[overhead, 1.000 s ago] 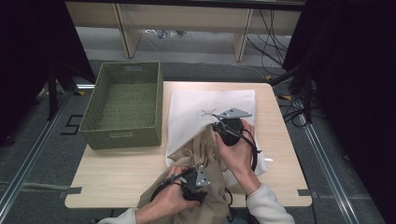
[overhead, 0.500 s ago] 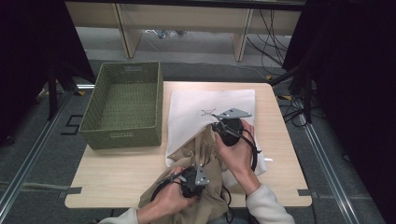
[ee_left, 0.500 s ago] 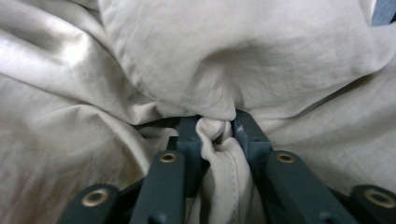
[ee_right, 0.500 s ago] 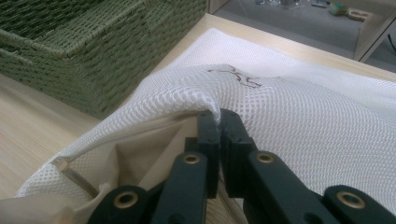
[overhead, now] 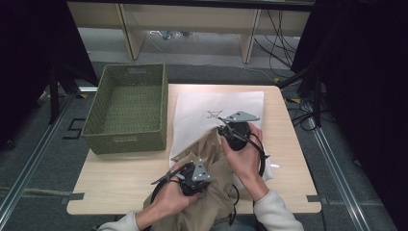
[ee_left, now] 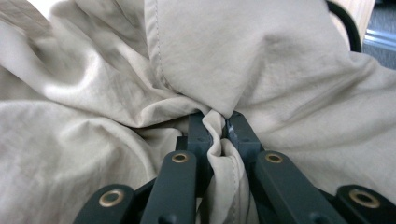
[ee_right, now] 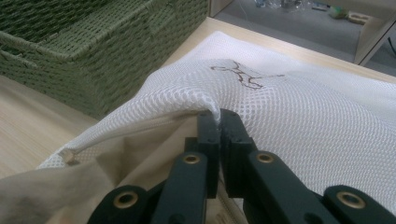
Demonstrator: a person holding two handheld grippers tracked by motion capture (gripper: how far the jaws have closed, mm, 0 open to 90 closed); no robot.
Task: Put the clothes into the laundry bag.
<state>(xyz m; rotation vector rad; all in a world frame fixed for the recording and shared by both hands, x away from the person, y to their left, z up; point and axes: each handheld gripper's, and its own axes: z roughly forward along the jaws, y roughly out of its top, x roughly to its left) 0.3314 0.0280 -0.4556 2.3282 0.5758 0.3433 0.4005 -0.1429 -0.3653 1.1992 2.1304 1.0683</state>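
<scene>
A white mesh bag (overhead: 226,103) with a small dark emblem lies on the table. Its near edge is lifted, and my right gripper (overhead: 221,129) is shut on that hem (ee_right: 212,105). A beige garment (overhead: 214,197) spills from the bag's mouth toward the person. My left gripper (overhead: 201,167) is in that cloth. In the left gripper view its jaws (ee_left: 219,128) have just been closing and now pinch a fold of the beige cloth (ee_left: 261,60). In the right gripper view, beige fabric (ee_right: 42,196) shows under the raised mesh (ee_right: 289,107).
A green woven basket (overhead: 125,142) stands at the table's left, empty, close beside the bag; its wall (ee_right: 93,42) is near the right gripper. Bare wooden tabletop (overhead: 115,187) lies in front of the basket. Cables trail on the floor behind the table.
The left gripper has lifted slightly and drawn the beige cloth up with it. The right hand and the bag's raised edge have stayed put.
</scene>
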